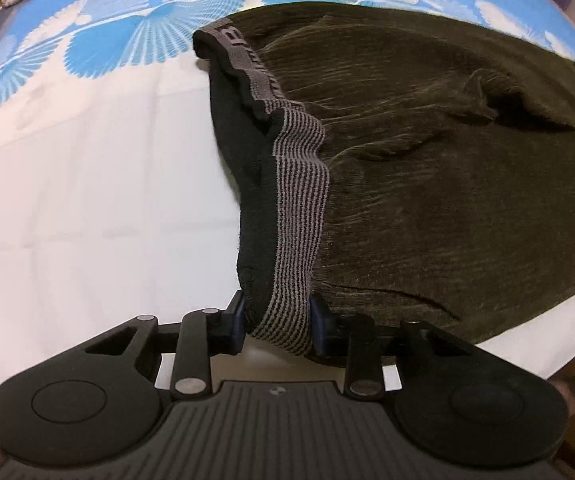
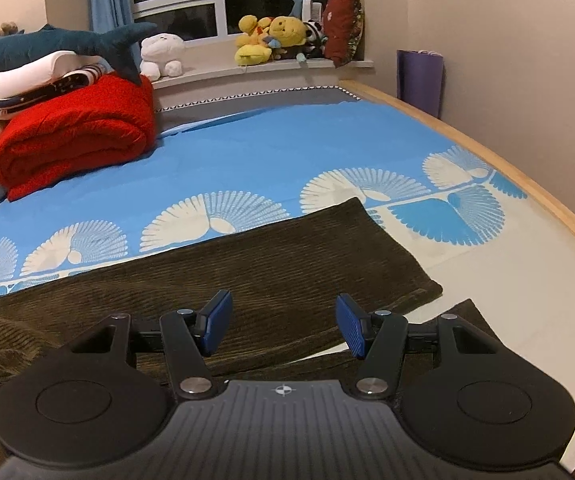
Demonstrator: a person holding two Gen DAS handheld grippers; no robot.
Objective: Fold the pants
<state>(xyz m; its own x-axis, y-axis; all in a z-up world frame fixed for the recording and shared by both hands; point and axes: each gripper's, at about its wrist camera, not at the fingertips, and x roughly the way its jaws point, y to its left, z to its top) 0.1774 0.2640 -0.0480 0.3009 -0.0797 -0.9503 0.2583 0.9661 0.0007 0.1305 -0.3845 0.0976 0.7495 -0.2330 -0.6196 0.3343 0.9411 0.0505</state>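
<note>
Dark olive corduroy pants [image 1: 467, 184] lie spread across a bed sheet [image 1: 87, 208] that is white on its near part and blue with white fan shapes further off. In the left wrist view the pants fill the right half of the picture, their ribbed cloth creased in several soft folds, and the waistband [image 1: 299, 216], grey with fine dark stripes, runs down the middle from the far end to the near edge, its black lining turned out on the left. The left gripper [image 1: 277, 318] is closed on the near end of that waistband: both blue pads [image 1: 316, 314] press against the striped elastic from either side, and the band is bunched between them. In the right wrist view one trouser leg [image 2: 287, 264] stretches from the near left toward the far right, its hem [image 2: 415, 292] lying on the white part of the sheet, and a second strip of the same cloth shows just beneath the tool. The right gripper [image 2: 283, 330] hangs over this leg with its blue pads well apart and nothing between them; whether it touches the cloth cannot be told. Far off on the left of the bed sits a rolled red blanket [image 2: 75, 136] with a plush shark [image 2: 59, 44] above it, and soft toys [image 2: 275, 36] crowd the window ledge.
</note>
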